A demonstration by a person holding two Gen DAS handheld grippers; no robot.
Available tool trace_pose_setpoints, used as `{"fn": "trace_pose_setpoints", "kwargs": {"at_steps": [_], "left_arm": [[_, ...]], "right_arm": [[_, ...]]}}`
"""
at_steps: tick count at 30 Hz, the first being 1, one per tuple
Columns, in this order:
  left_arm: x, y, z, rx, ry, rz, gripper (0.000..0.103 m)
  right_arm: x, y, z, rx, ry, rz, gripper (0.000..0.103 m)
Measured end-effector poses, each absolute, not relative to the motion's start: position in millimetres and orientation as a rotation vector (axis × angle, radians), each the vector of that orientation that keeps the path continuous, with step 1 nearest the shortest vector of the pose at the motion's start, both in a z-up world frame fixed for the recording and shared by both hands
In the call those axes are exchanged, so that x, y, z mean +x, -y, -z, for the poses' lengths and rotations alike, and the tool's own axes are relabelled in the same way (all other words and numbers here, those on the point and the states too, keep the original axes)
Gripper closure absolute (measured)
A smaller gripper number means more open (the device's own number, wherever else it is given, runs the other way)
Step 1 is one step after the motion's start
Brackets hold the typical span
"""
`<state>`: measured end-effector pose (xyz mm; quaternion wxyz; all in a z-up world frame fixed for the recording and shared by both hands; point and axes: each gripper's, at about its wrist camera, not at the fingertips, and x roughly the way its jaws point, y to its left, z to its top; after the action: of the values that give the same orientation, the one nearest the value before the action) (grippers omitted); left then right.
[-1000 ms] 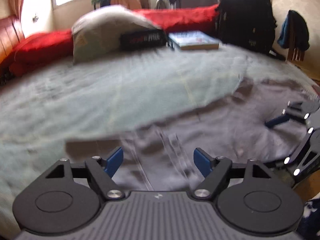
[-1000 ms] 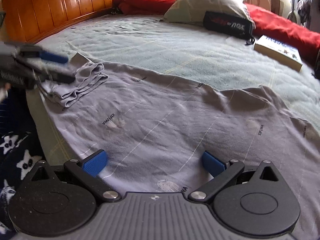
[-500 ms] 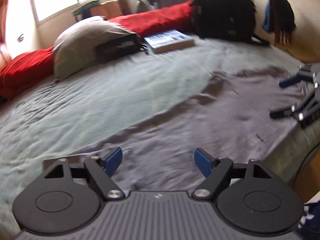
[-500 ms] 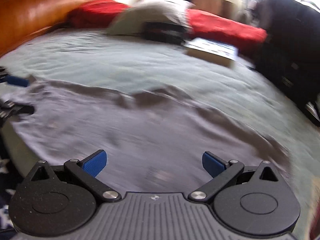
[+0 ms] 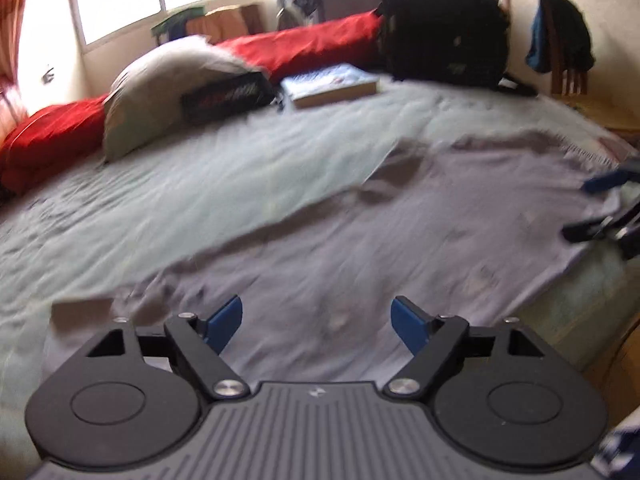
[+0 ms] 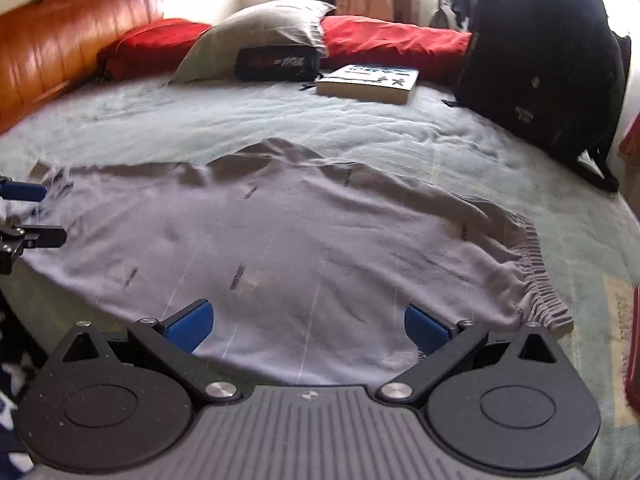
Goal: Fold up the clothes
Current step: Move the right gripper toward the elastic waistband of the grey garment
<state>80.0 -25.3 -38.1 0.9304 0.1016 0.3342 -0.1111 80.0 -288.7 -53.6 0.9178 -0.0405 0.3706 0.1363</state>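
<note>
A grey garment [image 5: 440,220] lies spread across the pale green bed sheet [image 5: 200,200], near the bed's front edge. In the right wrist view the garment [image 6: 280,232] shows thin stripes, and its gathered elastic band [image 6: 536,280] is at the right end. My left gripper [image 5: 316,316] hovers over the garment's left part; its jaws are opening and nothing is between them. My right gripper [image 6: 308,320] is open over the near edge, also empty. Each gripper shows in the other's view: the right gripper [image 5: 600,204] far right, the left gripper [image 6: 28,212] far left.
At the back of the bed lie a grey pillow [image 6: 260,36], a black pouch [image 6: 276,64], a book [image 6: 368,82] and red cushions [image 6: 392,40]. A black backpack [image 6: 536,60] stands at the back right. A wooden headboard [image 6: 60,52] runs along the left.
Both grippers have slid sideways along the garment's near edge, away from each other. The bunched fold by the left gripper now lies flatter. The elastic band has come into the right wrist view.
</note>
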Motion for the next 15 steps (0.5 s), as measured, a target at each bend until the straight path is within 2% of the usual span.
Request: {"fn": "trace_pose_setpoints", "kwargs": {"at_steps": [2,8,15], "left_arm": [[86.2,37.3,42.1,0.171,-0.687,0.260,0.016],[89.0,61.3,76.4,0.109,-0.729,0.219,0.015],[60.9,75.2,61.3,0.157,-0.662,0.202,0.013]], "right_arm": [[81.1,293.8,61.5,-0.057,-0.795,-0.269,0.000],[57.8,309.5,64.9,-0.029,-0.784,-0.298,0.000],[36.4,350.0,44.1,0.157,-0.693,-0.327,0.000]]}}
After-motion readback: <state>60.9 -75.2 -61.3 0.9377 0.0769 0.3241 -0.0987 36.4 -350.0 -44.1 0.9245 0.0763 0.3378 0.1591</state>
